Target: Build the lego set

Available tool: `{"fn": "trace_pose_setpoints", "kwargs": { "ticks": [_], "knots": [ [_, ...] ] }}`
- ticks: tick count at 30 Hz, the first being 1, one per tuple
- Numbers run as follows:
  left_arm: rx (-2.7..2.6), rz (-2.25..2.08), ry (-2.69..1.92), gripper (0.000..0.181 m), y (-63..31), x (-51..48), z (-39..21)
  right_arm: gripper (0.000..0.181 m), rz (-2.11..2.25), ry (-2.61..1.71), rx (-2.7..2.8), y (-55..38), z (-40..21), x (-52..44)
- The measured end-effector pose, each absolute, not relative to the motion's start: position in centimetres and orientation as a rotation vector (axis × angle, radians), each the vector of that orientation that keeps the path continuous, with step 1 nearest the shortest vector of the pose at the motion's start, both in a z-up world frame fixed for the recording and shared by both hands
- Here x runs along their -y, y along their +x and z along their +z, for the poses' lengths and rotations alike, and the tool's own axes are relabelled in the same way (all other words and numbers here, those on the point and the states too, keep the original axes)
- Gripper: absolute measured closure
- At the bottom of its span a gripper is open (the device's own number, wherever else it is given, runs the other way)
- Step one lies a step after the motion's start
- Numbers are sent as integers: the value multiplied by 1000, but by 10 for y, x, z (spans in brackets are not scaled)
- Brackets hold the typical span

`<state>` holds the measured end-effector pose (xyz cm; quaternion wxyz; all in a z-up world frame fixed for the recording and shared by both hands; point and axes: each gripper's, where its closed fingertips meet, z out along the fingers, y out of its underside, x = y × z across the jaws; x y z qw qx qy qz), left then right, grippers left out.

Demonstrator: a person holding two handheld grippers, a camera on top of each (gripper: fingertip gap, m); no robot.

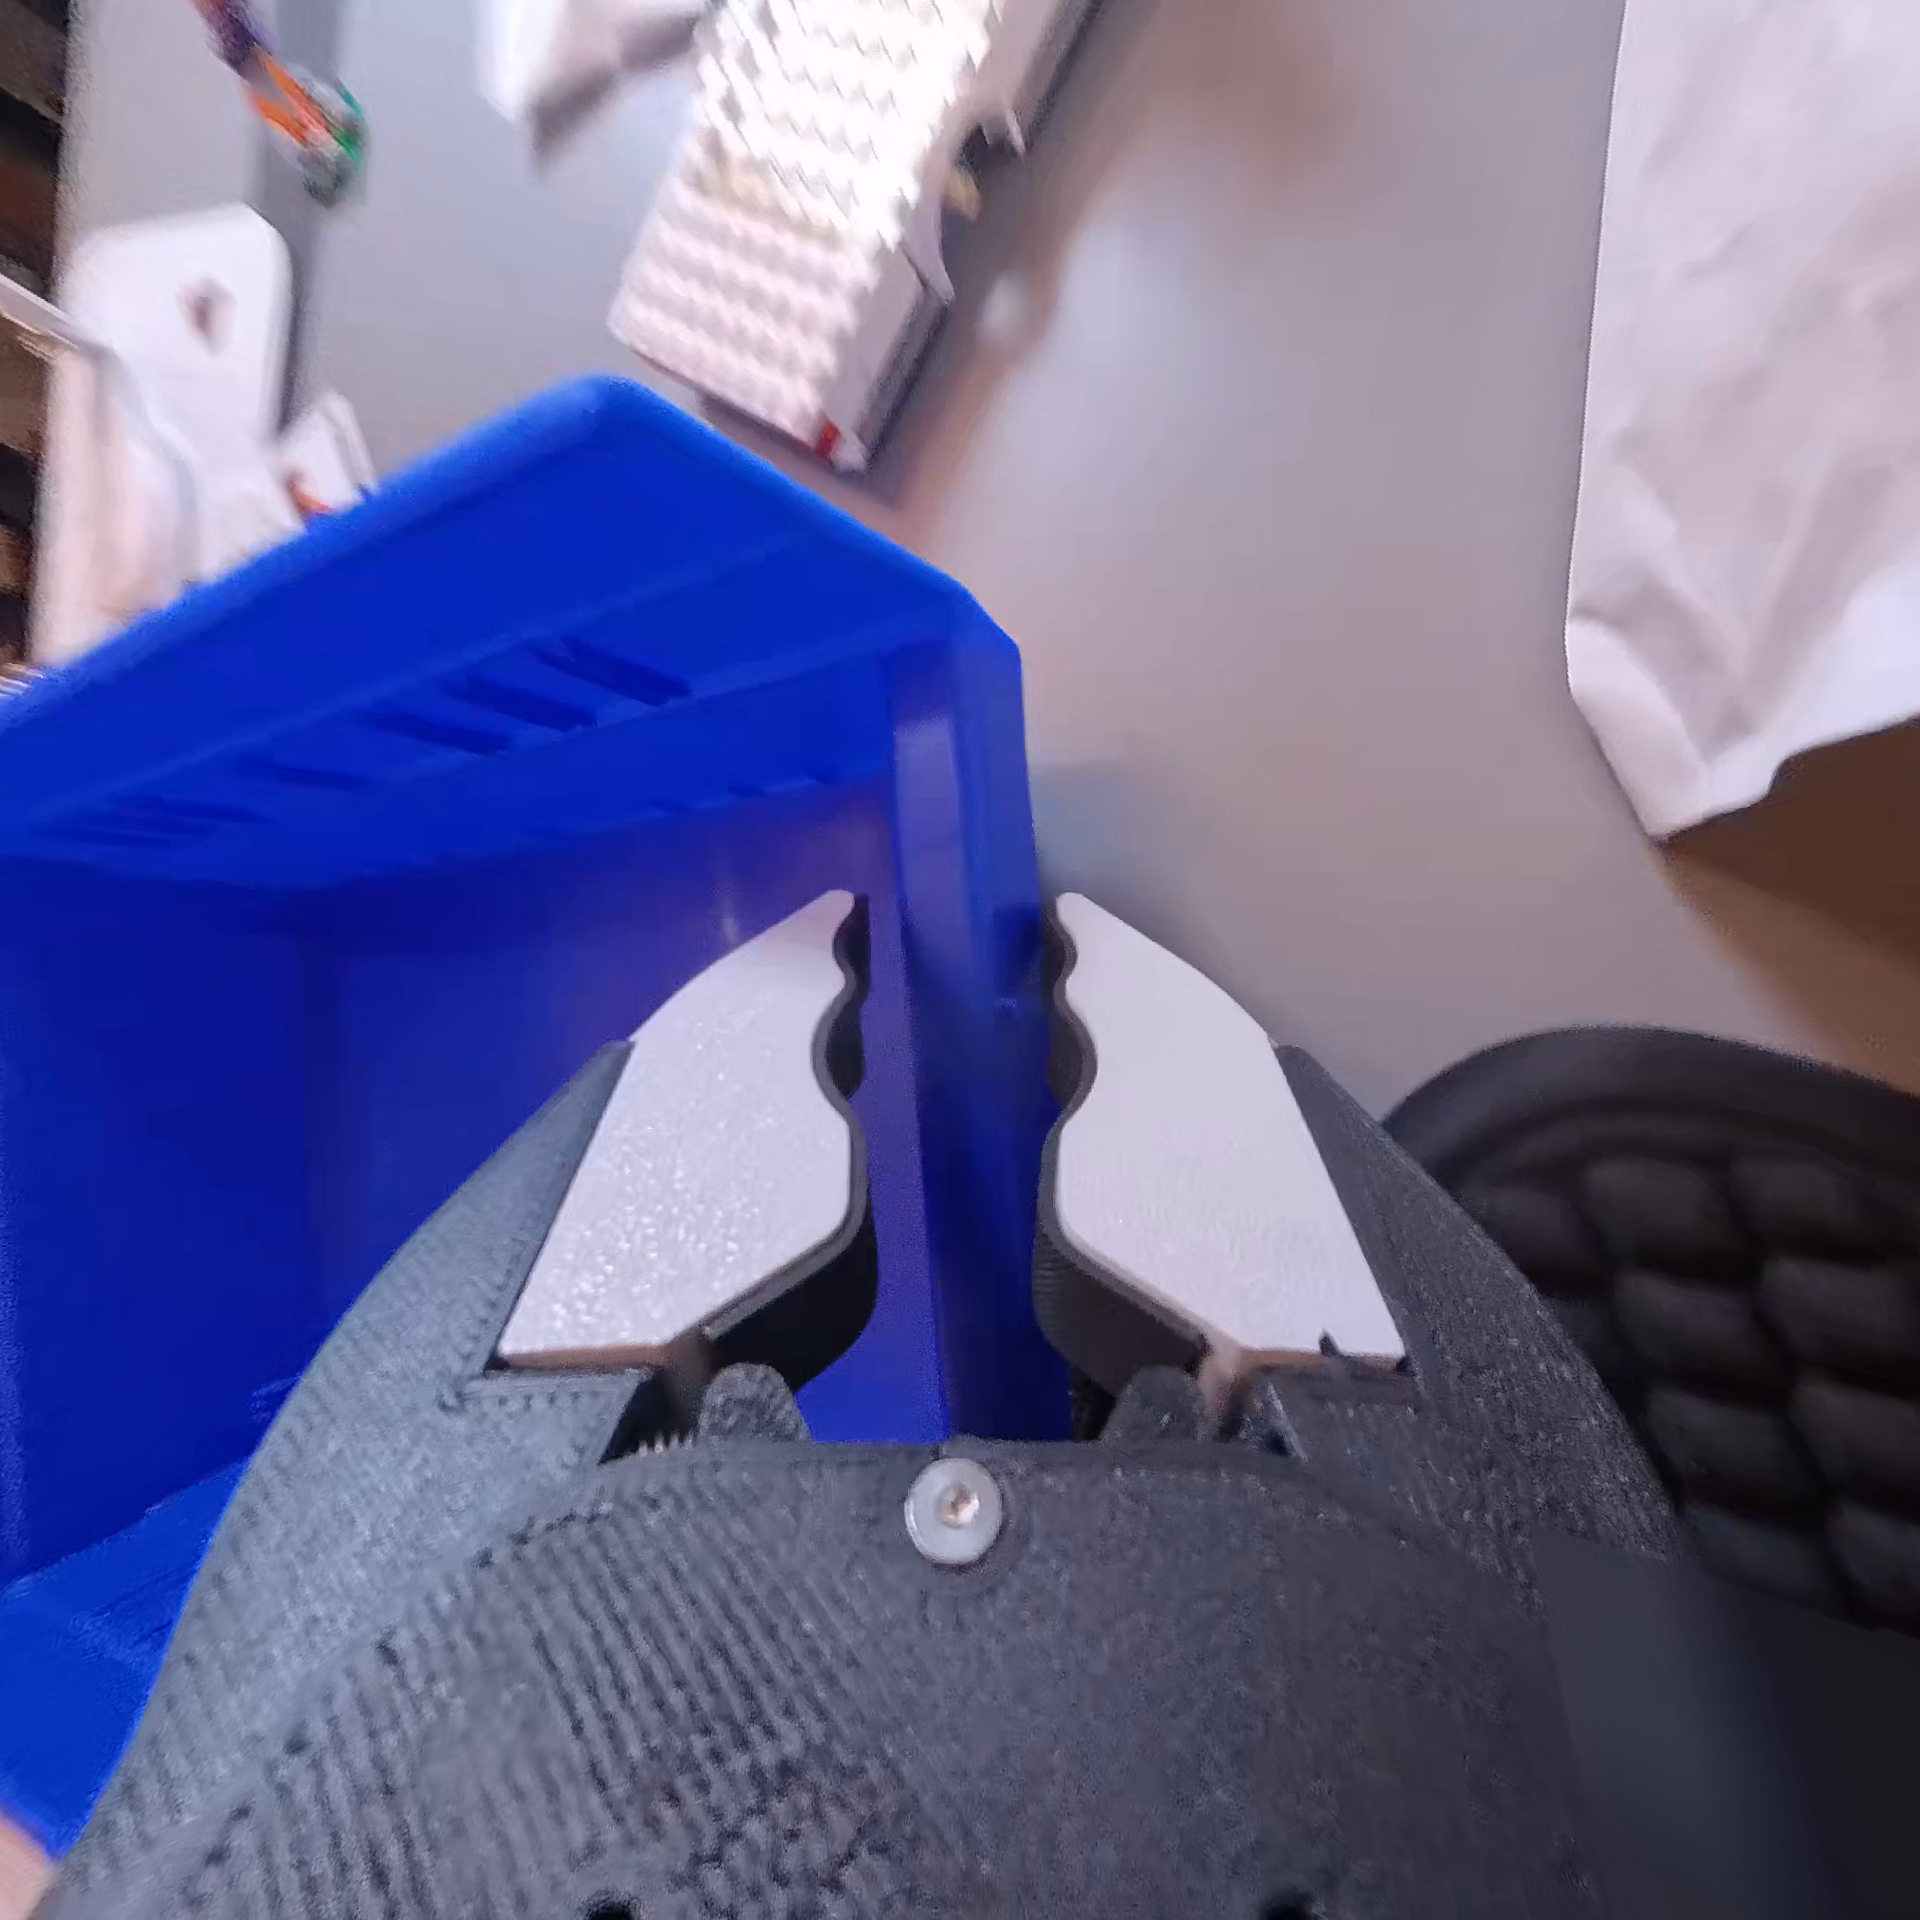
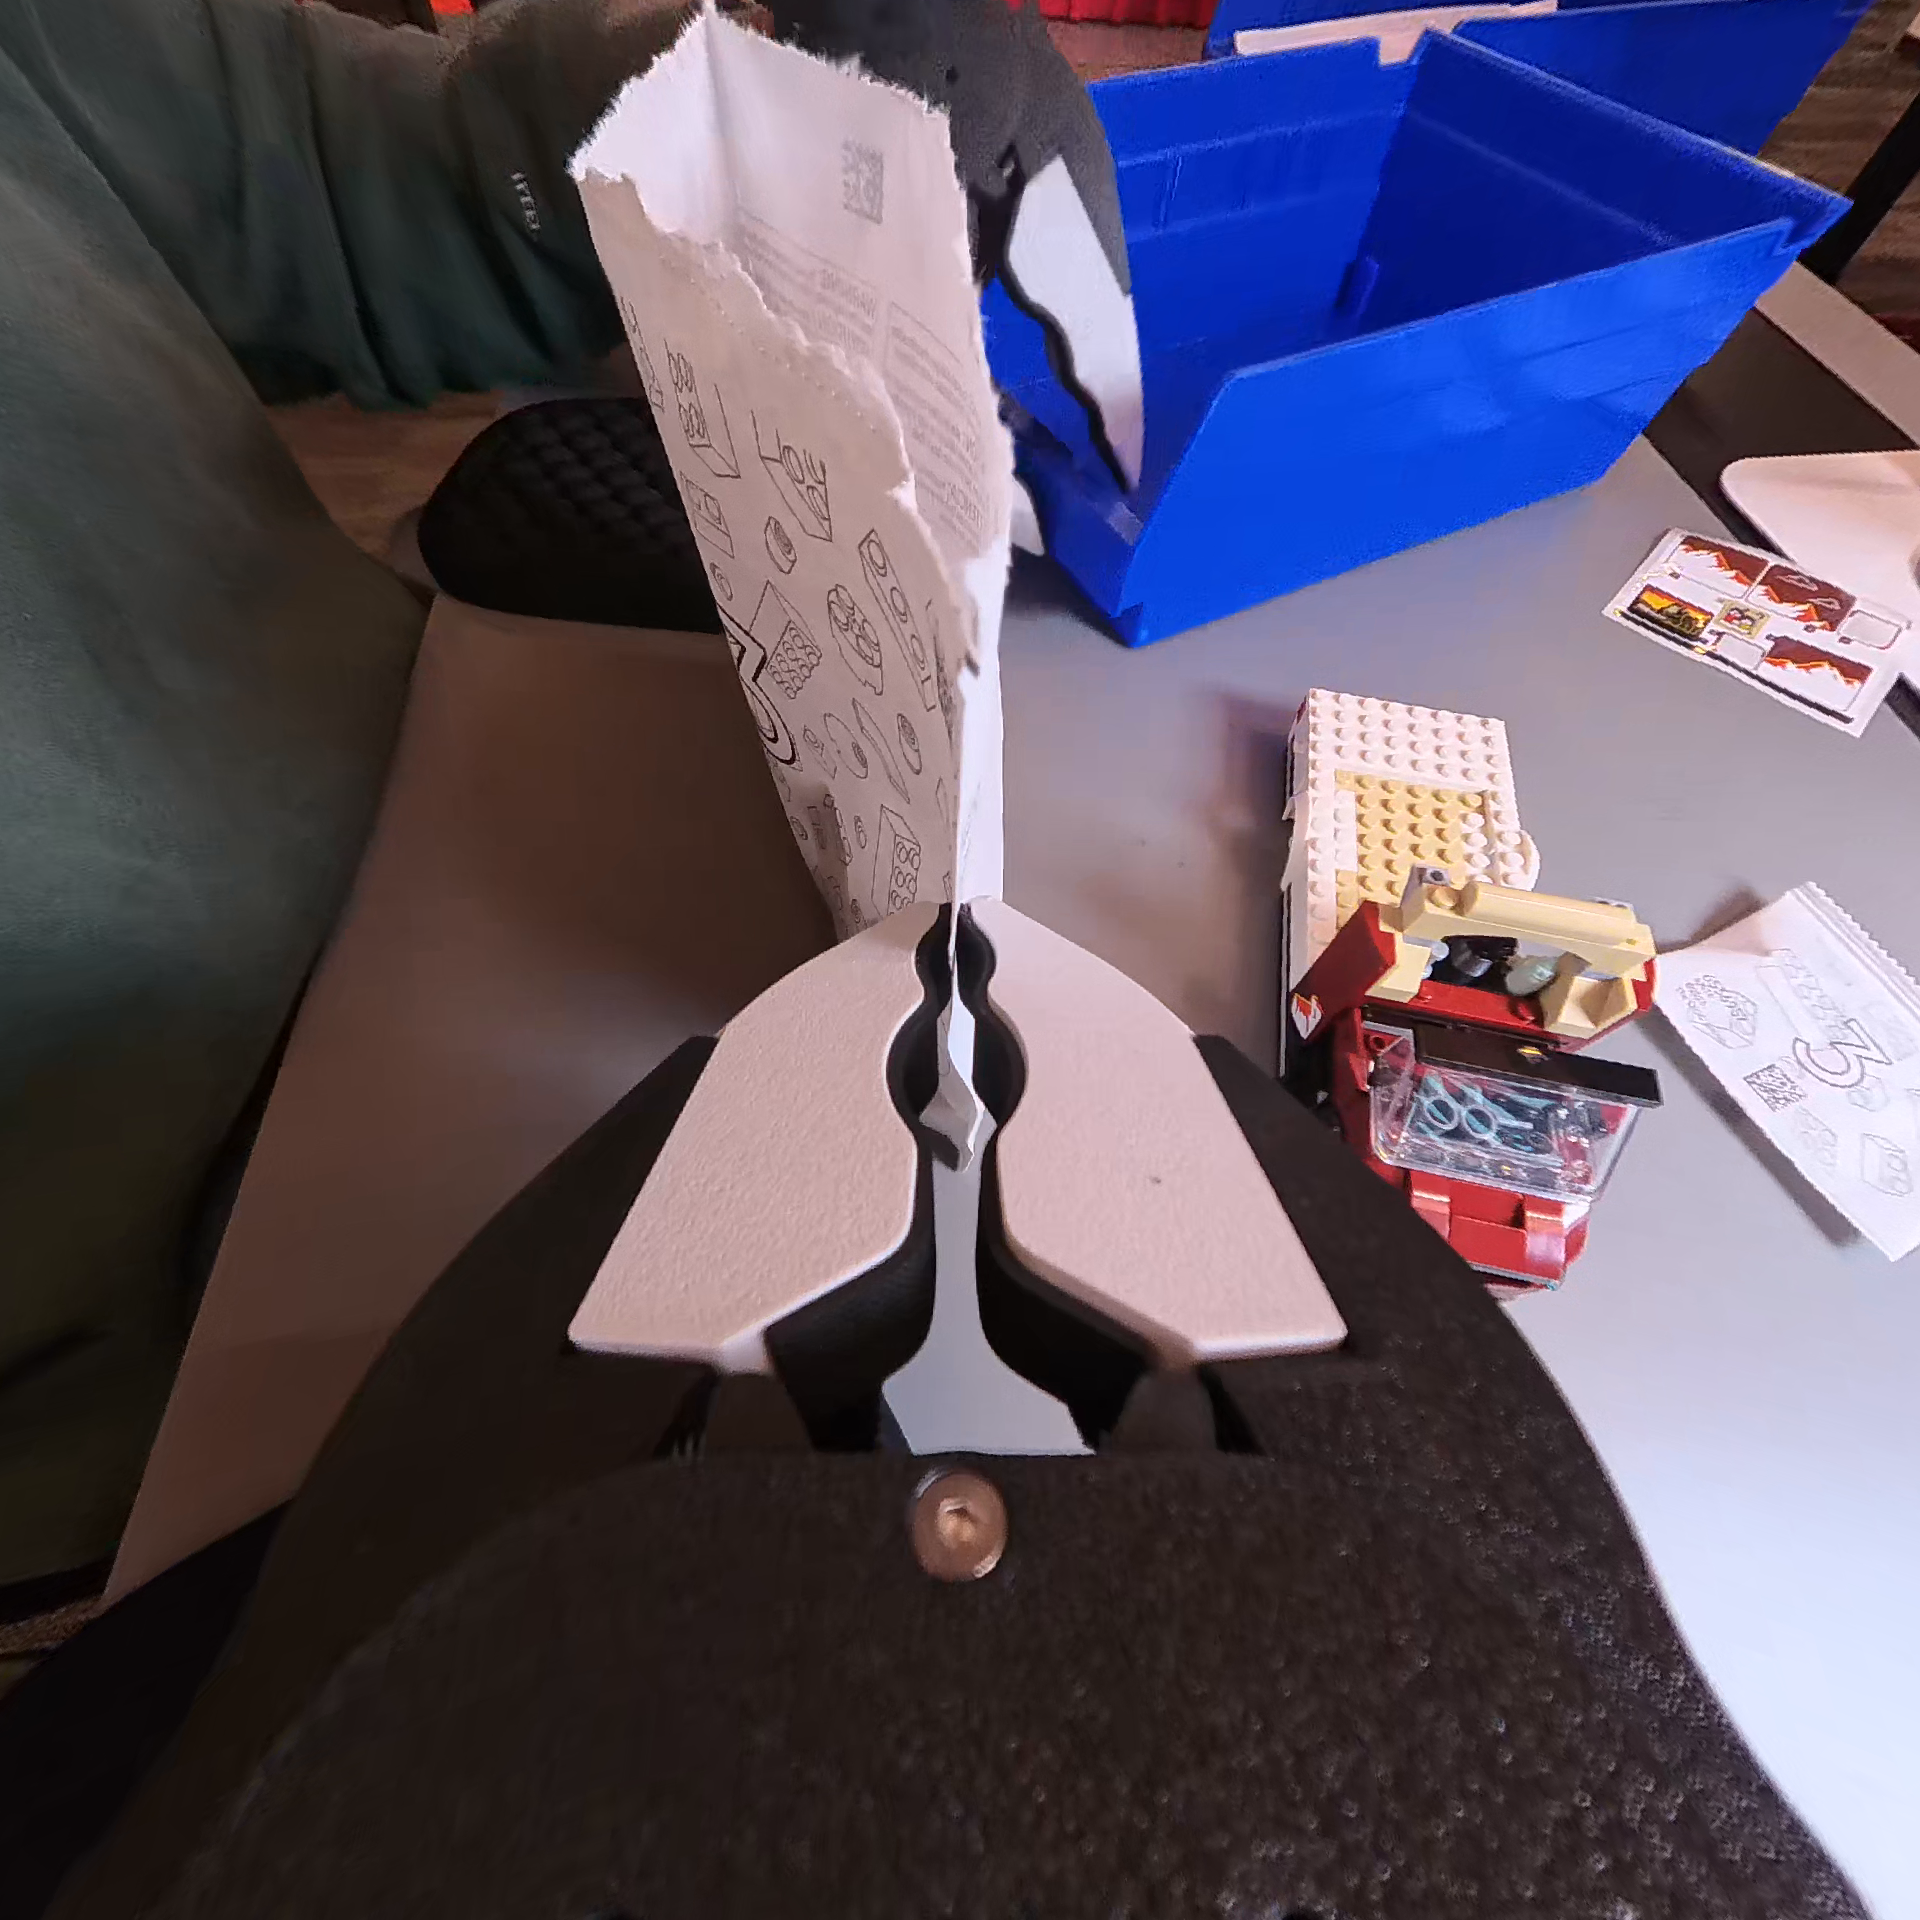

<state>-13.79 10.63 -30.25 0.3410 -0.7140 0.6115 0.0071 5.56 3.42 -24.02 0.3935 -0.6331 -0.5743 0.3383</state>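
My right hand-held gripper (image 2: 958,935) pinches a torn paper bag (image 2: 821,499), its open end up. My left hand-held gripper (image 1: 951,914) straddles the blue bin's (image 1: 468,831) wall, fingers partly spread. The half-built truck (image 2: 1455,987) rests on the table (image 2: 1195,644) at 3 o'clock of the bag.

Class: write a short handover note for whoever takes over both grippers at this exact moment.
Left gripper: straddles the blue bin wall at its corner; whether it is clamped is unclear.
Right gripper: shut on the torn-open paper bag, held upright.
Things: part-built red and white lego vehicle on the grey table, sticker sheet and another paper bag beside it.
Done: vehicle partly assembled.
Left: bag contents not visible; building continues.
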Motion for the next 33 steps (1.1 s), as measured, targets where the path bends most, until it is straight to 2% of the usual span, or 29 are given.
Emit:
{"fn": "trace_pose_setpoints", "kwargs": {
  "ticks": [3,5,8,10,11,12,14,16,26,33],
  "knots": [
    [-1475,-123,-1738,145,-125,-93,-260,180,860,-1608,1425,54,-240,-36],
    [-1475,-375,-1664,144,-115,-59,-240,163,876,-1614,1418,56,-241,-34],
    [-1507,-674,-1689,134,-116,-14,-245,147,894,-1654,1447,62,-251,-32],
    [-1521,-684,-1715,133,-115,-8,-265,146,877,-1678,1470,65,-262,-33],
    [-1525,-650,-1749,133,-112,-9,-277,146,874,-1695,1481,65,-268,-34],
    [-1533,-590,-1772,144,-107,-13,-288,147,860,-1714,1495,64,-274,-35],
    [-1547,-480,-1808,165,-95,-19,-303,169,821,-1753,1549,60,-287,-36],
    [-1561,-474,-1848,180,-86,-20,-309,180,850,-1748,1548,49,-284,-34],
    [-1155,-968,-1704,181,-139,-1,-227,181,1249,-1604,1458,-32,-233,-3],
    [-699,-1143,-1668,181,-223,-8,-183,181,1578,-1706,1077,-88,-184,-44]
  ]
}}
